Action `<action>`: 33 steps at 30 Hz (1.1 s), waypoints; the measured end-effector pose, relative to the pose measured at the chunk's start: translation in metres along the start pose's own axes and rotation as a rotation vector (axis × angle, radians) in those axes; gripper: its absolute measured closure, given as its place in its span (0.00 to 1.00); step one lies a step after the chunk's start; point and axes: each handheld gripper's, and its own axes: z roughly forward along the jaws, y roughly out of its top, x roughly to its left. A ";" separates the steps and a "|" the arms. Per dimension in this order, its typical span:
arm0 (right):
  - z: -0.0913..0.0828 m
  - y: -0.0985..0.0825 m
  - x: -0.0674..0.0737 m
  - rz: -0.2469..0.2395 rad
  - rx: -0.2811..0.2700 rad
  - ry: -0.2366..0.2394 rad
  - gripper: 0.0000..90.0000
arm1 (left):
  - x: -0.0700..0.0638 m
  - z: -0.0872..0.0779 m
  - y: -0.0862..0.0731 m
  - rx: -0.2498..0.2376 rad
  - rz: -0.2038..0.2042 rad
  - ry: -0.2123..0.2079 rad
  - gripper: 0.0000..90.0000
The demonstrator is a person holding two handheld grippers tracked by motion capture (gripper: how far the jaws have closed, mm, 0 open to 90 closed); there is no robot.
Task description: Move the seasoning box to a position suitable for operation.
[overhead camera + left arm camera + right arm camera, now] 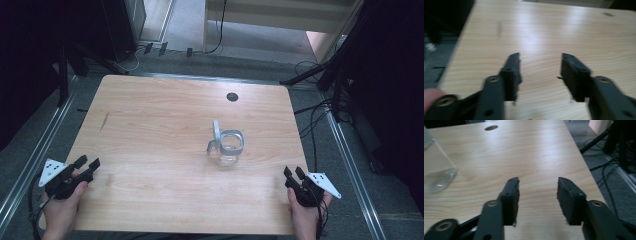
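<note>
A clear glass jar (229,148) with a grey collar and a hinged lid standing open sits upright right of the table's middle. Its glass base (435,173) shows at the left edge of the right gripper view. My left gripper (87,163) rests at the table's front left corner, held by a hand, jaws open with nothing between them (540,63). At the front right corner my right gripper (293,172) is also open and holds nothing (538,185). Both grippers are well apart from the jar.
The wooden table (150,125) has a round cable hole (232,97) near its far edge and a dark scuff (104,121) at the left. Cables (320,120) and dark stand legs lie on the grey floor to the right; metal rails run along both sides.
</note>
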 end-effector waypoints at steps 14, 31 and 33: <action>0.024 0.028 0.035 -0.023 0.013 0.202 1.00 | -0.126 0.065 0.018 0.119 0.085 -0.345 1.00; 0.089 0.065 0.081 -0.140 0.047 0.323 1.00 | -0.247 0.122 0.023 0.143 0.149 -0.518 1.00; 0.098 0.069 0.087 -0.155 0.053 0.352 1.00 | -0.250 0.126 0.025 0.145 0.125 -0.511 1.00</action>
